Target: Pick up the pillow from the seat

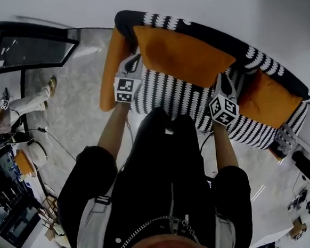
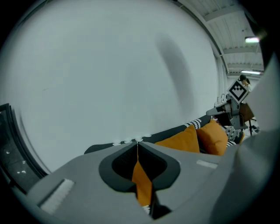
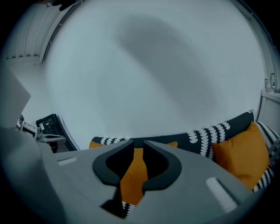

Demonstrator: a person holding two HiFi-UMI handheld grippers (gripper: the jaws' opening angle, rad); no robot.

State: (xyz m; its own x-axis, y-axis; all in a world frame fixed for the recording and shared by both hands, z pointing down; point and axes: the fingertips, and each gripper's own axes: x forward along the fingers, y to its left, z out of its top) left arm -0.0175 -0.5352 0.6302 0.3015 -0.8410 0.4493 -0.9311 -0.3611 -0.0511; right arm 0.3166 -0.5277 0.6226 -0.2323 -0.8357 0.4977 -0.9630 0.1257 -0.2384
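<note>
Pillow look: the pillow (image 1: 181,54) is plain orange, broad, with pointed corners and no pattern.
Pillow place: it stands on the sofa (image 1: 163,96), whose cover is black and white striped. It leans on the backrest, at 12 o'clock from the person in the head view.
Neighbours: a second orange cushion (image 1: 109,71) stands by the arm at the pillow's 9 o'clock. A third cushion (image 1: 268,104) stands at its 4 o'clock.
Left jaws: the left gripper (image 2: 137,142) has its tips pressed together with nothing pinched. Orange cloth shows only through the slot below the tips. In the head view it is at the pillow's 8 o'clock corner.
Right jaws: the right gripper (image 3: 138,143) has its tips a narrow slit apart and grips nothing. Orange shows through the slit. It is at the pillow's 4 o'clock corner.
Contact: no view shows whether either gripper touches the pillow.
Hidden: each gripper's grey body covers the seat in its own view. In the head view the left marker cube (image 1: 124,89) overlaps the cushion by the arm.
</note>
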